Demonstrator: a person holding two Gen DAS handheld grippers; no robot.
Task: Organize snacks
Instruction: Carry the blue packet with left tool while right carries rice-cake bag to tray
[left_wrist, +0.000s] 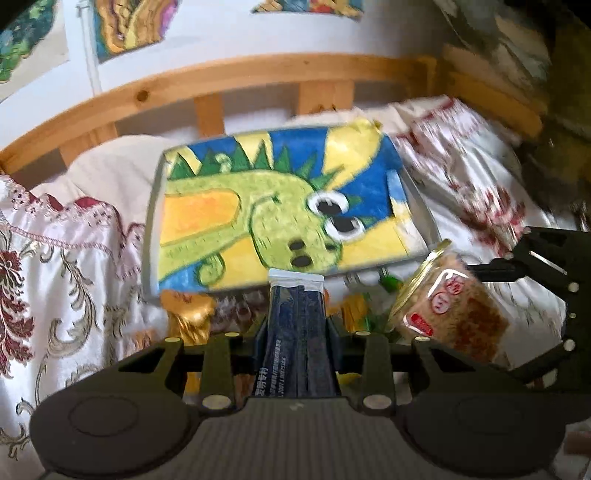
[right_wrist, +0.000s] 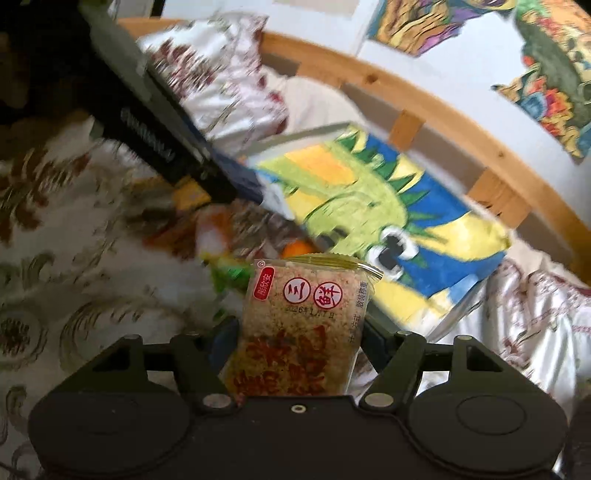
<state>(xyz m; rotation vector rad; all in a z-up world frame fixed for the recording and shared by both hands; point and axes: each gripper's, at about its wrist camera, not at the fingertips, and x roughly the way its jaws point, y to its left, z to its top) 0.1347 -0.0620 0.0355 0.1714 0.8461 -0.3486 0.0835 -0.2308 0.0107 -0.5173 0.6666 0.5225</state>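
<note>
My left gripper is shut on a dark blue snack packet with a white sealed top, held above the bed. My right gripper is shut on a clear packet of brown rice-crisp snack with red round labels; it also shows in the left wrist view, to the right of the blue packet. A tray with a green dinosaur drawing lies just beyond both packets, and shows in the right wrist view. A pile of loose snacks lies in front of the tray.
The bed is covered with a white floral cloth. A wooden bed rail runs behind the tray, under a wall with colourful drawings. The left gripper's body crosses the upper left of the right wrist view.
</note>
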